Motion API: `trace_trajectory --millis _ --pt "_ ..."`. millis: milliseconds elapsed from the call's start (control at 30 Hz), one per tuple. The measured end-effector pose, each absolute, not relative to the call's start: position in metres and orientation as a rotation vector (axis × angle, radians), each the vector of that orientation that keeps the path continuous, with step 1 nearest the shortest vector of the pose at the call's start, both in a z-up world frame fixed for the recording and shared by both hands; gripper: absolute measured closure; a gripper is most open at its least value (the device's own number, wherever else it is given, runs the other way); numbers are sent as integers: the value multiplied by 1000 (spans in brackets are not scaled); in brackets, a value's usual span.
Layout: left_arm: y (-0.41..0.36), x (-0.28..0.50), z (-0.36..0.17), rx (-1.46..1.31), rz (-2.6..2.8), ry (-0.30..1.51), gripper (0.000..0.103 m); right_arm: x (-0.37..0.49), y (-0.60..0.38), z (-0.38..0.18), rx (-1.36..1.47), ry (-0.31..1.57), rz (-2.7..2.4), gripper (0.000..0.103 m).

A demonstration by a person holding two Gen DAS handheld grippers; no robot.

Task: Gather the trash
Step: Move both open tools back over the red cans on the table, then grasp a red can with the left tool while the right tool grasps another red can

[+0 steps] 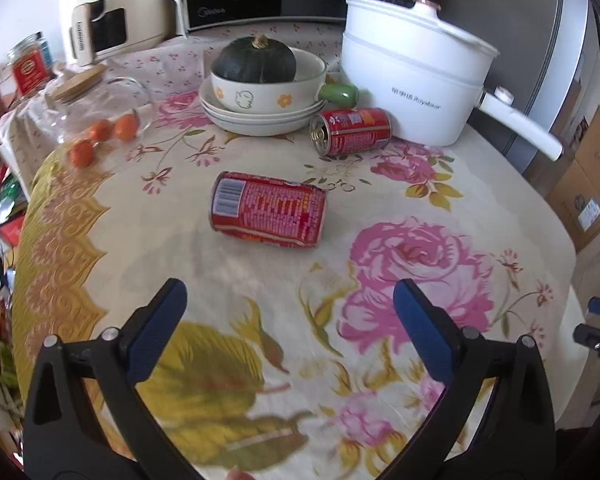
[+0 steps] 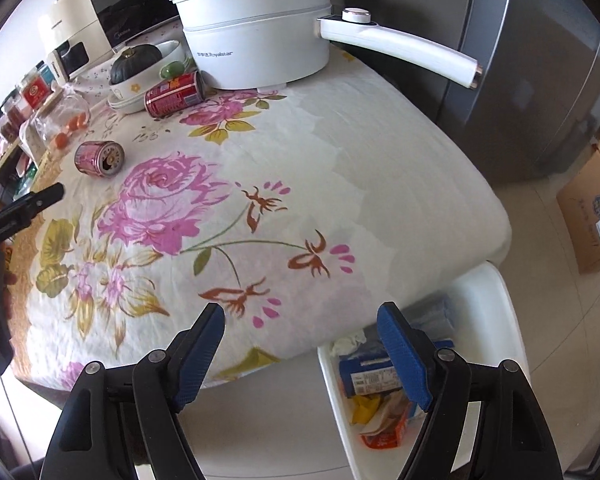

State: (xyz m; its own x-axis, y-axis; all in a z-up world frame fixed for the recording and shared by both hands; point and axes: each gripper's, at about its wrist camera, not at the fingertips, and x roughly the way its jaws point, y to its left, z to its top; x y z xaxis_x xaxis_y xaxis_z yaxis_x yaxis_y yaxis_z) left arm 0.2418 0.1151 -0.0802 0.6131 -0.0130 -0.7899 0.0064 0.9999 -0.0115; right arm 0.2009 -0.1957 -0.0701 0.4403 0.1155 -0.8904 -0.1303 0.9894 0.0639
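Left gripper (image 1: 290, 300) spread wide above the floral tablecloth (image 1: 380, 208), gripping nothing. Right gripper (image 2: 300, 328) open too and empty, poised over the table edge and the white trash bin (image 2: 496, 292) below it, wrappers inside. Just beyond the left gripper, nearer red can (image 1: 268, 210) on its side, untouched. Further beyond it, second red can (image 1: 350, 131) lying against the white electric pot (image 1: 412, 76), beside the stacked bowls holding a dark green squash (image 1: 254, 60).
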Motion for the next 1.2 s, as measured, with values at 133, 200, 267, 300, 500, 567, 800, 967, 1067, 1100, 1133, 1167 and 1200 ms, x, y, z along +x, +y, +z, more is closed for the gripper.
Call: trace_trajectory --millis 133,200,267,300,500,567,800,967,1067,1100,1133,1167,1200 --pt "119 269 -97 23 -59 933 1 209 -190 -74 4 1122 172 23" --pt "121 280 -100 36 -79 916 1 211 -188 -77 10 1133 174 23" --pt "124 292 -103 46 -100 912 1 212 -186 -80 10 1146 178 23" --pt "125 299 -106 54 -105 917 0 213 -186 -81 7 1151 178 23" --pt "138 320 -120 32 -133 947 1 213 -190 -89 -34 1167 159 23" --pt "141 324 -124 20 -153 947 1 214 -193 -92 -42 1171 145 23" --pt "155 332 -116 -76 -276 872 4 215 -192 -98 -30 1165 154 23" --pt "162 326 -111 -140 -298 836 14 233 -171 -94 -34 1085 168 23" --pt "167 317 -105 -129 -230 830 14 257 -143 -91 -18 1016 192 23" --pt "171 313 -102 -139 -210 823 14 266 -134 -90 -6 996 205 23" --pt "176 308 -97 -153 -190 809 14 279 -119 -89 14 969 232 23" --pt "181 304 -94 -165 -181 794 14 288 -108 -89 24 954 249 23" --pt "186 298 -90 -175 -176 780 14 299 -94 -89 29 935 270 23"
